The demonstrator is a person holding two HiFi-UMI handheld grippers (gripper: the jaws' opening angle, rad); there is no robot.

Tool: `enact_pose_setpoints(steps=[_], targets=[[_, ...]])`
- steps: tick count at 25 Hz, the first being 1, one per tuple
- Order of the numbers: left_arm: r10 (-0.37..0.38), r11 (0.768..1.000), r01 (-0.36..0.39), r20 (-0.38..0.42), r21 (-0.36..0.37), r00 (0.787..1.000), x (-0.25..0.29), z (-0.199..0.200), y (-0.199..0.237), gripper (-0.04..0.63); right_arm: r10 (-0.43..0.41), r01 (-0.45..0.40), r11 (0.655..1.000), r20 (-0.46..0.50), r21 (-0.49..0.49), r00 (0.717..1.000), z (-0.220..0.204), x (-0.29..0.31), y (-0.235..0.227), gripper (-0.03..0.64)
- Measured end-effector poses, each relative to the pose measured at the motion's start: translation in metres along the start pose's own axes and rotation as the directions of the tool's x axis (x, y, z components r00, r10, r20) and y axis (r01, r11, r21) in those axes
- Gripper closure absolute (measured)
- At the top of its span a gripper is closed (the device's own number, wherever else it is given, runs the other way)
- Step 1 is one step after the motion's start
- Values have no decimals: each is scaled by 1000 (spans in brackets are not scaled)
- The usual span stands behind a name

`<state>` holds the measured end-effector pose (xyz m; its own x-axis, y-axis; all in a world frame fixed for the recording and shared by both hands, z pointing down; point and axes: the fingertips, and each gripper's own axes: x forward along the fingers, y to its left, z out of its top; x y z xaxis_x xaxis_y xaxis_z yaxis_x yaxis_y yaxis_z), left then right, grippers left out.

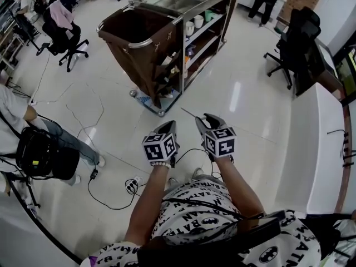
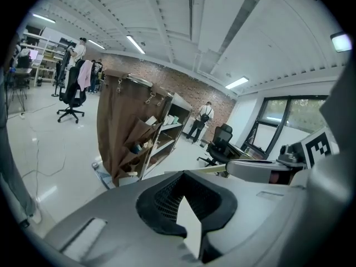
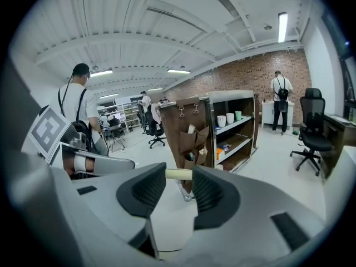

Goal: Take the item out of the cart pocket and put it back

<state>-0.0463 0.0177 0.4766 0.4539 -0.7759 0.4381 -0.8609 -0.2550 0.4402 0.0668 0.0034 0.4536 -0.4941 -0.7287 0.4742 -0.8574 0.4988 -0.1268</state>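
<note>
your right gripper (image 1: 207, 119) was clamped on a thin pale stick (image 3: 178, 174). the stick lay crosswise at the jaw tips with a pad pressed on each side. in the head view one end stuck out past the jaws on that gripper's left.

your left gripper (image 1: 169, 128) had its jaws together with nothing between them.

you held both grippers side by side, close together, low in front of your torso over the glossy white floor (image 1: 245, 99). the left gripper view caught the right gripper and the stick just beside it.

the cart (image 1: 181, 43) stood well apart from both grippers, straight ahead. a brown fabric bag (image 1: 133, 32) hung at one end and steel shelves with white cups (image 1: 194, 24) made up the rest. the cart pockets (image 3: 194, 135) sat on the bag's side next to the shelves, with small items poking out of them. the stick was out of the pockets and touched nothing on the cart, only the right gripper's pads.

a white counter (image 1: 317, 149) ran along your right. a black office chair (image 1: 289, 49) was near its far end and another chair (image 1: 61, 32) was off to the left. a person with a black bag (image 1: 36, 152) was at your left, and cables (image 1: 100, 191) trailed on the floor near them. another person (image 3: 281, 99) stood at the brick wall beyond the cart.
</note>
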Motion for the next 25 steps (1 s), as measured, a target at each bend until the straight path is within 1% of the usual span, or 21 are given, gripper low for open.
enact_pose_setpoints(steps=[8, 14, 20, 25], targets=[[-26, 1000, 27, -27, 3, 999, -7, -6, 9, 594, -30, 30, 999, -23, 17, 999, -13, 2, 13, 459], [-37, 999, 37, -42, 0, 998, -2, -11, 17, 594, -50, 50, 998, -37, 23, 998, -19, 12, 11, 459], [-33, 999, 34, -53, 14, 998, 21, -1, 25, 594, -57, 59, 997, -48, 45, 997, -18, 44, -12, 459], [-7, 1000, 9, -82, 21, 997, 62, 10, 44, 594, -49, 53, 996, -57, 68, 997, -13, 99, -48, 459]])
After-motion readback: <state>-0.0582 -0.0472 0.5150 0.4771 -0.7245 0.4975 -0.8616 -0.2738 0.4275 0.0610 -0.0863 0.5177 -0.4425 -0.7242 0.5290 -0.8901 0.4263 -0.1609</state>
